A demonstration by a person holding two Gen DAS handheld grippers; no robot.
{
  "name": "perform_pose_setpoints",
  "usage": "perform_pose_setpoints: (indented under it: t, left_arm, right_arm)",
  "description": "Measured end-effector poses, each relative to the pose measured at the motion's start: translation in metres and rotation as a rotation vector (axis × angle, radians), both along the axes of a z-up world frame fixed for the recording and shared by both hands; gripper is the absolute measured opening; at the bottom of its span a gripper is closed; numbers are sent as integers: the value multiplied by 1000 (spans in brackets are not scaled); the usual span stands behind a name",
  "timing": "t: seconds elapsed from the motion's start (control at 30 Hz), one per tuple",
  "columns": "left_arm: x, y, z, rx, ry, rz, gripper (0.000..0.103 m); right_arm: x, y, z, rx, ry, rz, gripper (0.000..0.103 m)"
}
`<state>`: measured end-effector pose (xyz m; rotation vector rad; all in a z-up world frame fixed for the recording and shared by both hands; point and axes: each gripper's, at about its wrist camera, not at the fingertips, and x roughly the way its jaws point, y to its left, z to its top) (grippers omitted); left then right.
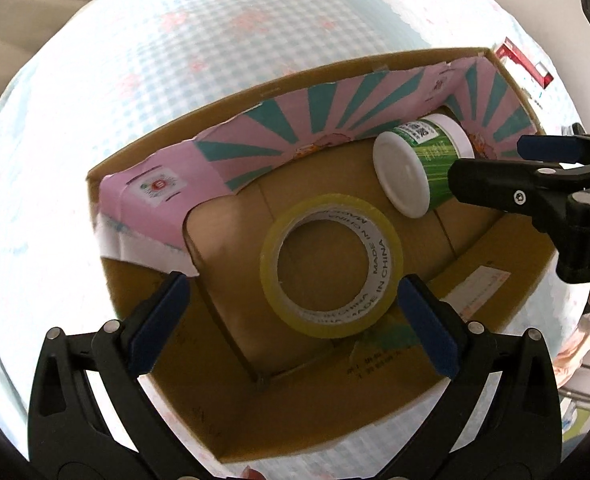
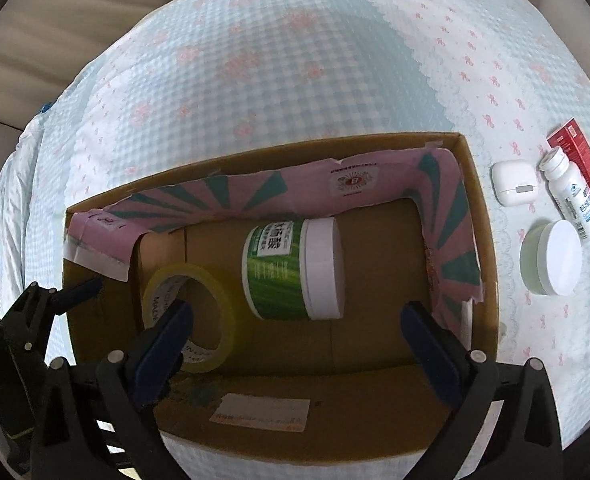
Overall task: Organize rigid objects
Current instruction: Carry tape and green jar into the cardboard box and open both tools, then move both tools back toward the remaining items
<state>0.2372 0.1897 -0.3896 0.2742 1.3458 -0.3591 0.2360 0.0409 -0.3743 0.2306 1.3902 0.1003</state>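
An open cardboard box [image 1: 507, 264] [image 2: 485, 240] lined with pink and teal paper sits on a checked cloth. Inside lie a roll of yellowish tape [image 1: 331, 266] [image 2: 191, 316] and a green jar with a white lid [image 1: 419, 160] [image 2: 295, 268] on its side. My left gripper [image 1: 291, 320] is open and empty just above the tape roll, one finger at each side, not touching it. My right gripper [image 2: 295, 340] is open and empty over the box near the jar; it also shows in the left wrist view [image 1: 491, 168].
To the right of the box on the cloth [image 2: 255, 60] lie a white earbud case [image 2: 513, 182], a white pill bottle [image 2: 573, 196], a red carton [image 2: 583, 160] and a round white-lidded tin [image 2: 551, 256]. The red carton shows in the left wrist view [image 1: 527, 62].
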Motion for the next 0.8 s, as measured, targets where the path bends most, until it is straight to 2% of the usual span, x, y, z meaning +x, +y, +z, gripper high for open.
perform_pose_setpoints:
  t: [0.13, 0.4, 0.67, 0.8]
  left_arm:
    - [-11, 12, 15, -14, -24, 25, 103]
    - [-39, 31, 75, -30, -89, 79, 103]
    - [-81, 52, 154, -57, -210, 147, 103]
    - [-98, 47, 178, -93, -257, 170, 103]
  right_arm:
    - [-2, 2, 14, -16, -38, 7, 103]
    - [-17, 7, 61, -45, -74, 39, 103]
    - [-58, 13, 139, -111, -134, 92, 103]
    - [-80, 8, 171, -134, -190, 97, 103]
